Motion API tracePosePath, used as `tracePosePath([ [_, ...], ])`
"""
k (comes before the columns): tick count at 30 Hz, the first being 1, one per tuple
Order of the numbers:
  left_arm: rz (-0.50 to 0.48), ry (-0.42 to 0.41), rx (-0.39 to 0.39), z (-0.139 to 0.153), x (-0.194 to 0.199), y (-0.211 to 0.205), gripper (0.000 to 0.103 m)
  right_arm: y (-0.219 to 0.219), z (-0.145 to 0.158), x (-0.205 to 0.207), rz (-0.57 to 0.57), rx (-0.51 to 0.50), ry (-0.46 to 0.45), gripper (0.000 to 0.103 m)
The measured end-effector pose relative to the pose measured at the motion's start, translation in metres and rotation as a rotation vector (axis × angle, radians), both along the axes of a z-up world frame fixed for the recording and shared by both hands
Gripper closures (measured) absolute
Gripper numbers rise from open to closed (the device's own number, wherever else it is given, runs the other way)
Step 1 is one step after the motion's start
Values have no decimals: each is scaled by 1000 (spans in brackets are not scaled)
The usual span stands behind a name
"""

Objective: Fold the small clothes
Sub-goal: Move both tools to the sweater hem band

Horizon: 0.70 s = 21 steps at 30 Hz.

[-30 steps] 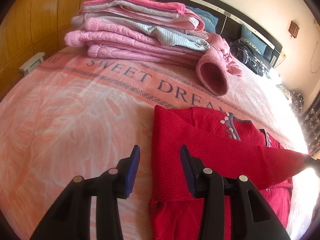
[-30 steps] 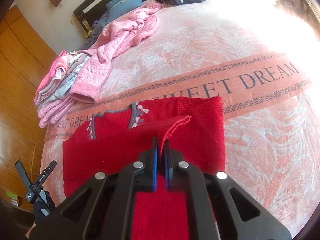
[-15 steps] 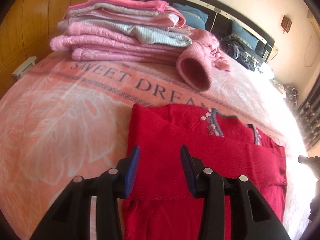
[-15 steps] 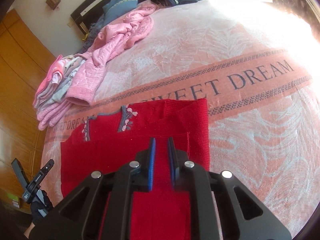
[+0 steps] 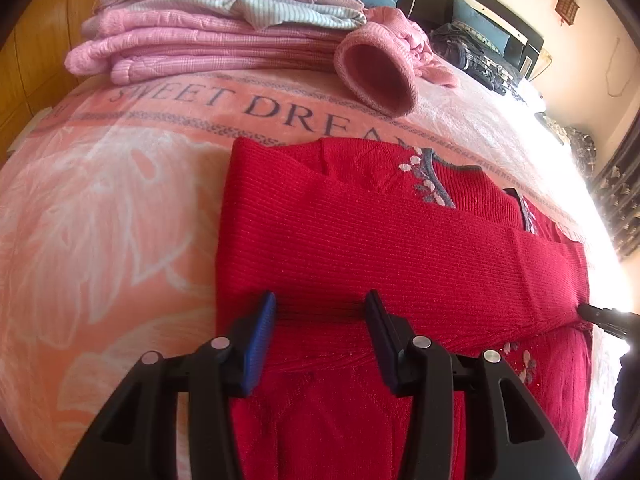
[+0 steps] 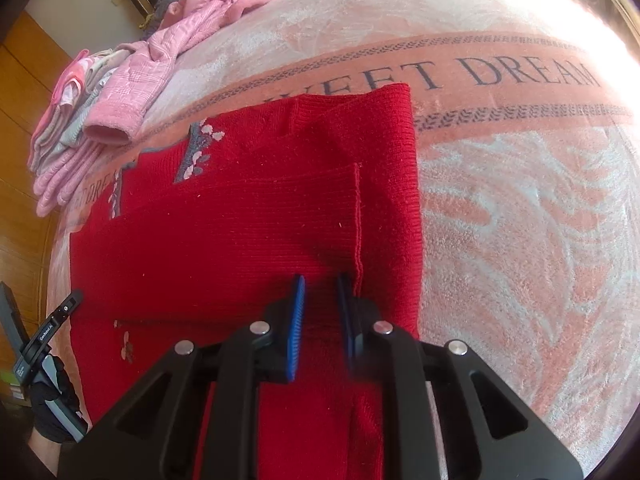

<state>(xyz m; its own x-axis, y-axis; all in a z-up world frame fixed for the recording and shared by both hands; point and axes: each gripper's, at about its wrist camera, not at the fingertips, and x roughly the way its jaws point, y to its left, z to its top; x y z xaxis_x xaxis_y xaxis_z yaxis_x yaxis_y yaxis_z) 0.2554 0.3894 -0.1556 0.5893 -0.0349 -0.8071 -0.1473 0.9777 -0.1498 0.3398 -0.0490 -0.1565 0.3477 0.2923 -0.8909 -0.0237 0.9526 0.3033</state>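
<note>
The right gripper has let go of the sleeve, now flat across the red sweater on the bed. Both grippers' fingers are open (holding nothing). The left gripper hovers over the sweater's left side; the sleeve runs sideways.

You see a ribbed, matt red knit sweater on a fuzzy pink blanket, quilted pink cloth in the folded pile, glossy wooden panels, and matt black plastic grippers, left and right, with shiny metal pins.
</note>
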Motion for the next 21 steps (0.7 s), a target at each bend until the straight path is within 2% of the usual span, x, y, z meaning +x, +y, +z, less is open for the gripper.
tracePosePath([
  [4,-8,6,-1,2,-3,-2,54,3,5,-2,8,-23,-6,83],
  [5,-5,11,-10,5,-5,-1,54,3,9,-2,7,1,-8,78],
  [7,-7,12,-55,17,-13,2,54,0,24,-9,20,40,-24,78],
  [9,-14,27,-57,33,-25,4,54,-2,45,-21,40,50,-48,75],
  [12,-41,91,-72,51,-54,10,54,-11,72,-50,59,95,-43,70],
  [15,-69,196,-50,57,-91,12,54,-20,86,-86,65,126,-4,68],
  [18,-97,275,-129,54,-139,18,53,-26,94,-128,78,125,32,68],
  [21,-100,361,-177,43,-186,23,53,-32,99,-173,105,113,55,65],
])
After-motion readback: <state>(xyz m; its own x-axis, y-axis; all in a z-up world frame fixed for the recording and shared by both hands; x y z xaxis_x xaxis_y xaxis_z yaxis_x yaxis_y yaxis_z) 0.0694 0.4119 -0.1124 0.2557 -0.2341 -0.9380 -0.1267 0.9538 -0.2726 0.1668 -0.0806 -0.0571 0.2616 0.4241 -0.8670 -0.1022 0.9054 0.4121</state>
